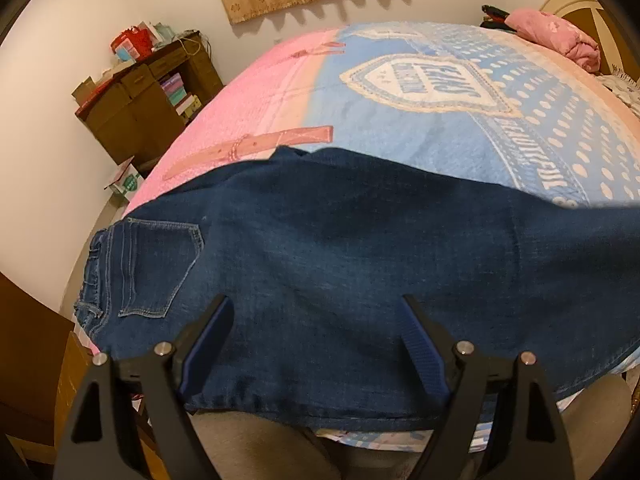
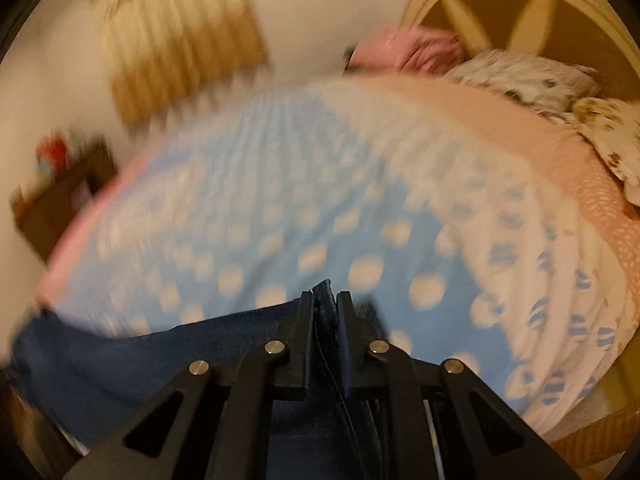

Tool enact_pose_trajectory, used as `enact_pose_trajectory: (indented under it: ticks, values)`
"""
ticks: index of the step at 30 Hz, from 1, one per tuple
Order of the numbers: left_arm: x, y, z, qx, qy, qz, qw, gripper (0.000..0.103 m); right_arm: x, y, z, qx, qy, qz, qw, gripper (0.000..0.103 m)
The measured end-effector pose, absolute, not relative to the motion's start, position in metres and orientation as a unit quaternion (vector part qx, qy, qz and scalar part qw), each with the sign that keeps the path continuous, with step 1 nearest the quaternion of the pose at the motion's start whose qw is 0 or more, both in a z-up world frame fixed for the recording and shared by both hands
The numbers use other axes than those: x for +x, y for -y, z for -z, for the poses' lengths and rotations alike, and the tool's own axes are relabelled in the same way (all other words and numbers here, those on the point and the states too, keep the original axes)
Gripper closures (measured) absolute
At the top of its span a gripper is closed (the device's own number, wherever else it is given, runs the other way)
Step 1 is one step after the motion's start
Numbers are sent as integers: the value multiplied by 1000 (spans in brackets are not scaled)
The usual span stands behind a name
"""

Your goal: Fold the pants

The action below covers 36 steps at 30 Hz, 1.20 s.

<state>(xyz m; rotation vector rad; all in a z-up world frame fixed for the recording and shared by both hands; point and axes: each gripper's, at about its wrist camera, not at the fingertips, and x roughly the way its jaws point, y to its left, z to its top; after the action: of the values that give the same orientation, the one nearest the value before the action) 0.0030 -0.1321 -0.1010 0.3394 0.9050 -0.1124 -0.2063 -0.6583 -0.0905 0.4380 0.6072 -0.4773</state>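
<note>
Dark blue jeans (image 1: 340, 264) lie across the near edge of the bed, waistband and back pocket (image 1: 156, 268) at the left, legs running right. My left gripper (image 1: 316, 304) is open just above the denim near its front edge, holding nothing. In the right wrist view, which is blurred, my right gripper (image 2: 325, 300) is shut on a bunched end of the jeans (image 2: 324, 322), lifted above the bedspread, with the denim trailing down to the left (image 2: 120, 364).
The bed has a pink and blue spotted bedspread (image 1: 420, 132). A folded pink cloth (image 1: 556, 36) and pillows (image 2: 528, 80) lie by the headboard (image 2: 500, 4). A brown cabinet (image 1: 140, 108) with boxes stands at the far left wall.
</note>
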Motion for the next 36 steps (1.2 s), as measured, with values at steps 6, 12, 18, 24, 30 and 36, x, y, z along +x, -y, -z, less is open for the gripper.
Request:
enact_pose_trajectory:
  ticks: [6,12,18,24,30,36]
  values:
    - [2,133,104,164,-440,53,881,18,-181,675,119,216,-321,258,885,91]
    - [4,129,101,157,-437,50,884,18,-194,698,134,281,-296,277,870,82]
    - [6,126,111,145,-447,60,881,18,-265,674,94,321,-218,305,870,63]
    - [1,133,122,145,-459,74,873,18,-281,597,129,389,-301,162,856,65]
    - [-7,125,106,135,-442,80,883,18,-276,581,177,500,-298,113,805,71]
    - [-11,110,102,123,-445,72,884,18,-252,580,202,554,-309,104,766,71]
